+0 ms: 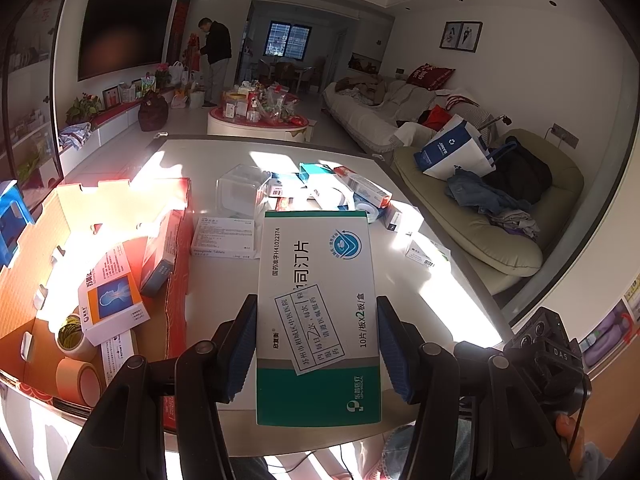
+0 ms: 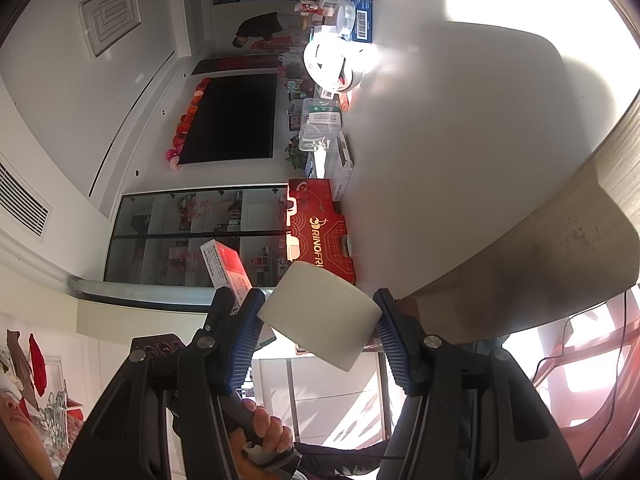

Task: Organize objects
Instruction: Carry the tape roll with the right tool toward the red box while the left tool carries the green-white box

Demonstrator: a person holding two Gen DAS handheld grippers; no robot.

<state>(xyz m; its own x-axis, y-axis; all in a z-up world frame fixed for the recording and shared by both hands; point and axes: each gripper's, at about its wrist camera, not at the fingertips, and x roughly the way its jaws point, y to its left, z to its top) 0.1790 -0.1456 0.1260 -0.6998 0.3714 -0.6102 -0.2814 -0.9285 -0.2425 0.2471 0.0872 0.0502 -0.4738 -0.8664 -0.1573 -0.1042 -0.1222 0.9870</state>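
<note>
1. Medicine box, white with green bands, sits clamped between the pads of the left hand-held gripper, held flat above the near part of the table.
2. The red cardboard carton lies just left of the medicine box, open-topped, with an orange-and-blue box and rolls of tape already inside; it looks like the likely destination.
3. To place it well, I would carry the medicine box level over the carton wall, lower it onto a free patch beside the orange-and-blue box, and only then release.
4. Keep the grip on the long sides, as now, so the medicine box does not twist.
5. The right hand-held gripper is clamped on a pale roll, tilted, held off the table edge, with the red carton beyond it.
6. Loose packets lie beyond the medicine box, further up the table.
</note>
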